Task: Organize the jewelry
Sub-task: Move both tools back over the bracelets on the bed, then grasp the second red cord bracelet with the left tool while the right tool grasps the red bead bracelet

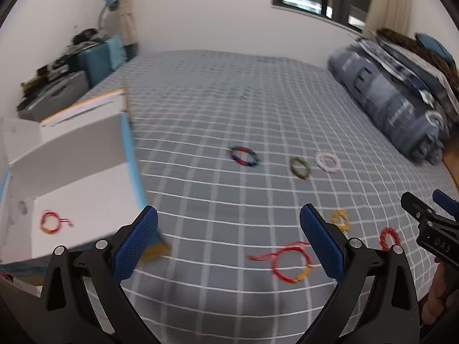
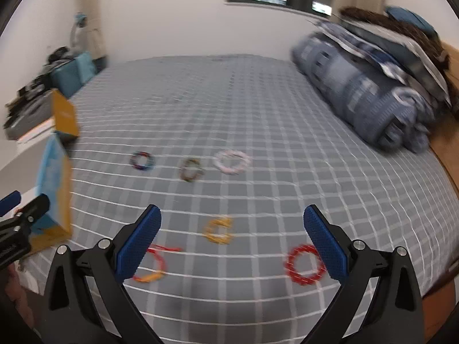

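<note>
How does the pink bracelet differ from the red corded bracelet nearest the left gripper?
The pink bracelet is one pale colour; the red corded bracelet is red with a yellow stretch. The pink bracelet is a plain closed ring; the red corded one trails loose cord ends to one side. The pink one lies in the far row, the red one in the near row. Both lie flat on the checked bedspread, outside the white box.

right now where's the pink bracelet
The pink bracelet lies on the checked bedsheet at the right end of the far row of three, beside the olive bracelet, toward the rolled blue quilt.
</note>
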`<move>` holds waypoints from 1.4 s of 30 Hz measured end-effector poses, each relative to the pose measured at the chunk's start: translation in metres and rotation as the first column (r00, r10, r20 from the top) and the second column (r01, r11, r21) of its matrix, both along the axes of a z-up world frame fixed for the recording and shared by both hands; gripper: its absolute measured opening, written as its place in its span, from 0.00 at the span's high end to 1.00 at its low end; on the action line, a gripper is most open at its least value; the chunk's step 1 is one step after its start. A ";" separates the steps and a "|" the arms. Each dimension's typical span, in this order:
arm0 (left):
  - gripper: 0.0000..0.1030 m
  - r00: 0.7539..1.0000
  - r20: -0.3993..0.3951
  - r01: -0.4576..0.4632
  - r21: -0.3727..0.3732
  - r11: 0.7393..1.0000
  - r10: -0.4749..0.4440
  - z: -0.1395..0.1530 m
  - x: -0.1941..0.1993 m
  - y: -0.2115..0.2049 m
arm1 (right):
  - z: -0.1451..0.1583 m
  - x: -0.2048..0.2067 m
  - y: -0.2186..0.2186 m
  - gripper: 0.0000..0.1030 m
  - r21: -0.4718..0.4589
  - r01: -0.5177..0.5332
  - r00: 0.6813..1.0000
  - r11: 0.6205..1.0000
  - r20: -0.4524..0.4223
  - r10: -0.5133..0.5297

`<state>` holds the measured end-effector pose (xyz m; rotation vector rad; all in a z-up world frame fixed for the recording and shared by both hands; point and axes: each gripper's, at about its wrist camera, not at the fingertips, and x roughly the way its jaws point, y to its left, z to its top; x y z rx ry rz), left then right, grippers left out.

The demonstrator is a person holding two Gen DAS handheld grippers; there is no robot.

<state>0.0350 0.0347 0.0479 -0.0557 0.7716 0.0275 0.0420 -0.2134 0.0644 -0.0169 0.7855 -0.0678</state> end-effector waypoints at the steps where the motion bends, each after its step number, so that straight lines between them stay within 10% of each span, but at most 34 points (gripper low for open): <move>1: 0.05 1.000 -0.008 0.016 -0.001 1.000 -0.016 -0.005 0.002 -0.008 | -0.008 0.000 -0.011 0.07 0.005 0.017 1.000 1.000 -0.013 -0.017; 18: 0.05 0.976 -0.170 0.136 -0.004 0.991 -0.135 -0.109 0.037 -0.062 | -0.107 0.009 -0.097 0.07 0.043 0.154 0.975 0.987 -0.167 -0.145; 34: 0.06 0.965 -0.216 0.150 -0.016 0.989 -0.150 -0.142 0.039 -0.068 | -0.152 0.019 -0.103 0.07 0.060 0.159 0.954 0.985 -0.265 -0.138; 42: 0.35 0.962 -0.221 0.157 -0.040 0.987 -0.162 -0.140 0.037 -0.064 | -0.150 0.018 -0.101 0.30 0.060 0.160 0.957 0.985 -0.255 -0.140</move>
